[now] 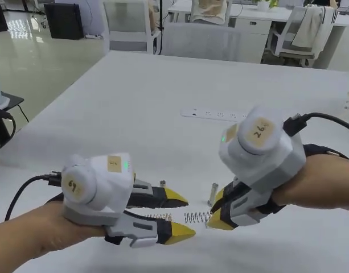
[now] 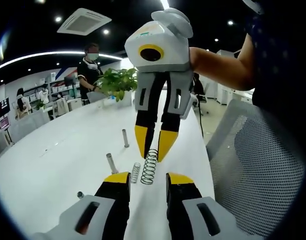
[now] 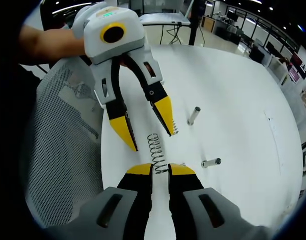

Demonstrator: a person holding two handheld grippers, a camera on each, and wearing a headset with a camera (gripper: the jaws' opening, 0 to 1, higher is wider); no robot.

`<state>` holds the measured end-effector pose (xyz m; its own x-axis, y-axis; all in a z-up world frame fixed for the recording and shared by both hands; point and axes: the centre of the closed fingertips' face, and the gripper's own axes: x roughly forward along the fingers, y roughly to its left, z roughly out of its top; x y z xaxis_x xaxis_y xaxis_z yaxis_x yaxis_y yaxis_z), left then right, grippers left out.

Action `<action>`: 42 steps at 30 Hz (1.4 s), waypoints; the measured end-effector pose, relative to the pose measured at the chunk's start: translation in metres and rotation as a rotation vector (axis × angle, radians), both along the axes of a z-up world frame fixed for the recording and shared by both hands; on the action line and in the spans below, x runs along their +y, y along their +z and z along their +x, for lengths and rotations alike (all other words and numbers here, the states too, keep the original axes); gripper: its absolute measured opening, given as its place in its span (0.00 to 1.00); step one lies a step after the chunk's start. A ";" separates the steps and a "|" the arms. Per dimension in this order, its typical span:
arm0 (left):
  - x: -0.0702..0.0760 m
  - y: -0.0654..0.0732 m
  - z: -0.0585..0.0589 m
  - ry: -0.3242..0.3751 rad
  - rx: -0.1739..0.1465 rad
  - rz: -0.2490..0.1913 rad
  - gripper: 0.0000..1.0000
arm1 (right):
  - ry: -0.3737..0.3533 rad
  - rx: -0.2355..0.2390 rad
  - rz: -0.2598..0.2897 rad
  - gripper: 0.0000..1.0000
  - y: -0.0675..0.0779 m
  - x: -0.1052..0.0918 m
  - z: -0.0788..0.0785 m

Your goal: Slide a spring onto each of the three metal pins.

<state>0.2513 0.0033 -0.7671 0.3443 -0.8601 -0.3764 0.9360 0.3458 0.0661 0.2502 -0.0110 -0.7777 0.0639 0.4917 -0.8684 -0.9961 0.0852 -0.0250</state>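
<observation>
My right gripper (image 1: 216,216) (image 3: 160,170) is shut on one end of a spring (image 1: 197,217) (image 3: 156,151), which sticks out level toward my left gripper (image 1: 180,214) (image 2: 149,178). The left gripper's jaws stand open, facing the spring's free end. In the left gripper view the right gripper (image 2: 154,145) comes down from the top with the spring (image 2: 149,166). A second spring (image 1: 160,216) (image 2: 136,172) lies on the table between the left jaws. Three bare metal pins stand upright: one (image 2: 125,138), another (image 2: 111,163) (image 1: 213,194), and a short one (image 2: 80,194) (image 1: 162,183).
The white table (image 1: 134,114) stretches far ahead, with a white power strip (image 1: 217,114) lying on it. Chairs and desks stand beyond the far edge. A mesh chair (image 2: 252,165) is beside the table. A person (image 2: 90,65) stands by a potted plant (image 2: 118,82).
</observation>
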 end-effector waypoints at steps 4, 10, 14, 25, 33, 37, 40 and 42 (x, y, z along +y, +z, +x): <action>-0.002 -0.002 -0.001 -0.012 -0.016 0.014 0.18 | 0.009 -0.001 -0.001 0.09 0.000 0.001 -0.001; -0.004 -0.003 -0.003 -0.026 -0.026 0.024 0.11 | 0.016 0.003 -0.005 0.09 -0.001 0.002 -0.002; -0.004 -0.005 -0.003 -0.031 -0.037 0.041 0.04 | 0.021 0.003 -0.003 0.09 -0.002 0.002 -0.004; -0.004 -0.007 -0.005 -0.045 -0.045 0.055 0.03 | 0.023 0.001 0.001 0.09 0.000 0.003 -0.005; -0.004 -0.005 -0.005 -0.048 -0.041 0.044 0.02 | 0.019 0.007 0.031 0.12 0.002 0.004 -0.005; -0.003 -0.005 -0.005 -0.049 -0.043 0.041 0.02 | 0.020 0.011 0.027 0.14 -0.002 0.002 -0.007; -0.005 -0.002 -0.007 -0.060 -0.045 0.031 0.02 | 0.017 0.019 0.029 0.14 -0.004 0.001 -0.007; -0.006 0.000 -0.009 -0.063 -0.045 0.024 0.02 | 0.016 0.022 0.030 0.14 -0.005 0.001 -0.007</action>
